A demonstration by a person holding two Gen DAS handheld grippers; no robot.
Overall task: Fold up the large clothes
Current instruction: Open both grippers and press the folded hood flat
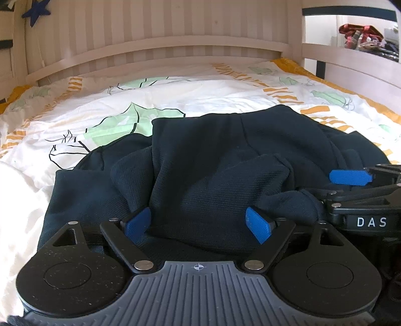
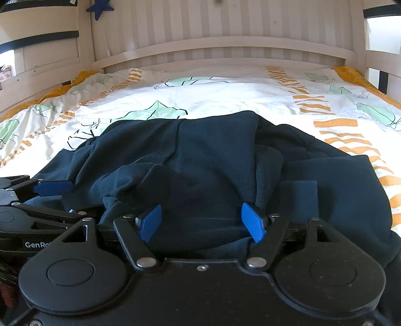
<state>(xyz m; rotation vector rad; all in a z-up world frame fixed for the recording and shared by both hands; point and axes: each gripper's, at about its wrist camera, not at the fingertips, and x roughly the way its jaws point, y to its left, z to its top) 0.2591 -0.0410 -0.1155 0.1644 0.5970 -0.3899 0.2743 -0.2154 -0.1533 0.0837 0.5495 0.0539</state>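
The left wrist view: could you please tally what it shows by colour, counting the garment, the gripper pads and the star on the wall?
Dark navy garment on the duvet: 1
Bright blue pads: 3, two on the left gripper, one on the right gripper; its other pad is hidden
Dark blue star: 1
Total: 5

Garment point(image 1: 225, 160): bunched on duvet point(image 1: 175, 95), directly ahead of left gripper point(image 1: 198, 225). Right gripper point(image 2: 201, 222) just beside, to its right. Headboard point(image 1: 160, 32) beyond; shelf point(image 1: 351, 52) far right.
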